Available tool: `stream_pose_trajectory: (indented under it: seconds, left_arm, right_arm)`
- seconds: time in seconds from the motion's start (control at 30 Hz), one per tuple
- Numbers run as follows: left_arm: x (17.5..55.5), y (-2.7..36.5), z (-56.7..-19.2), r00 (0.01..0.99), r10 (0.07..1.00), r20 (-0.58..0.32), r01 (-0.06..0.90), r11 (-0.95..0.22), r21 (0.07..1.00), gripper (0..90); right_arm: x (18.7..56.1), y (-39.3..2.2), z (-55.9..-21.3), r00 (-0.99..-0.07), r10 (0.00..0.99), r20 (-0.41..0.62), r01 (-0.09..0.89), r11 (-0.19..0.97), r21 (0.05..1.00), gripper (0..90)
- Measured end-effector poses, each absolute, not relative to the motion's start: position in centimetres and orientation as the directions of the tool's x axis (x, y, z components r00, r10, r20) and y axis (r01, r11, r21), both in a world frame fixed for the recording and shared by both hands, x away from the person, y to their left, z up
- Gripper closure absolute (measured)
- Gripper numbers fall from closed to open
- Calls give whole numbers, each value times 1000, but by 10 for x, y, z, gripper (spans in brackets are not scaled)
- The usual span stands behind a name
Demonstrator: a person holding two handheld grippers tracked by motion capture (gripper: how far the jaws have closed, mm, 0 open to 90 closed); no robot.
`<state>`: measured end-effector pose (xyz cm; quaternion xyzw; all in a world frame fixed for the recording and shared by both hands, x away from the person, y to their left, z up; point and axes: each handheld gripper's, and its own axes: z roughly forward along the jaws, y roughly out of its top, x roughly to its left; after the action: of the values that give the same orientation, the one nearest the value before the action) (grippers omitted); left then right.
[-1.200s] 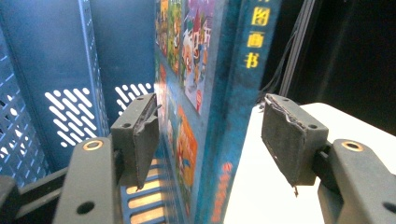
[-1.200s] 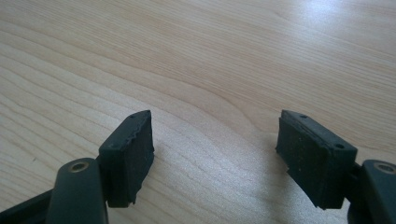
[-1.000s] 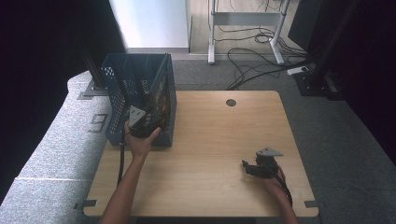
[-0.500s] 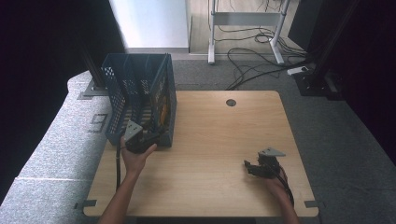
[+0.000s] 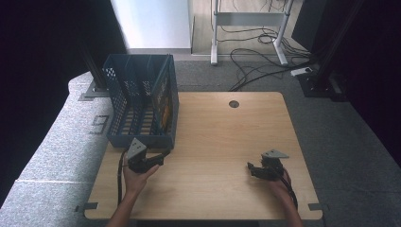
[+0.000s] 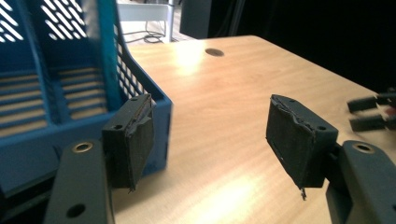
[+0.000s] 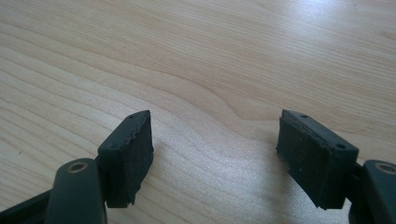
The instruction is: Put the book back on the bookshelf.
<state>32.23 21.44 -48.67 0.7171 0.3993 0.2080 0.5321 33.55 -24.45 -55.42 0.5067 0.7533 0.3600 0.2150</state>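
While the wooden table [image 5: 213, 142] takes up most of the floor between the grey carpet and the dark curtains, everything on it can be placed from the blue slotted file crate [image 5: 142, 101], which stands at the table's far left corner with its perforated walls upright and something orange-and-dark tucked against its right-hand wall (I cannot make out what it is). Well off to the crate's right, near the table's far edge, sits a small round cable hole [image 5: 233, 103]. Just in front of the crate's near wall, close to its near right corner, the left gripper [image 5: 158, 158] is held low over the wood in the person's left hand; in the left gripper view [image 6: 210, 140] its jaws stand apart with bare tabletop between the pads, the crate's corner right beside one of them, gripping nothing. Far from the crate, toward the table's near right part, the right gripper [image 5: 253, 170] rests low in the other hand, and the right gripper view [image 7: 215, 149] shows its jaws spread wide over plain wood grain, equally empty.
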Motion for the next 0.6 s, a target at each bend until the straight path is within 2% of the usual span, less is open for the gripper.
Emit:
stream_pose_trajectory:
  seconds: [0.43,0.6]
  left_arm:
    - [310,218,-515,619,770,-155,420,-157,894,316]
    - [309,220,-520,612,772,-174,430,-140,892,318]
  right_arm:
    - [335,-245,-554,-392,919,42,611,225,759,262]
    - [335,-245,-554,-391,920,40,610,226,759,261]
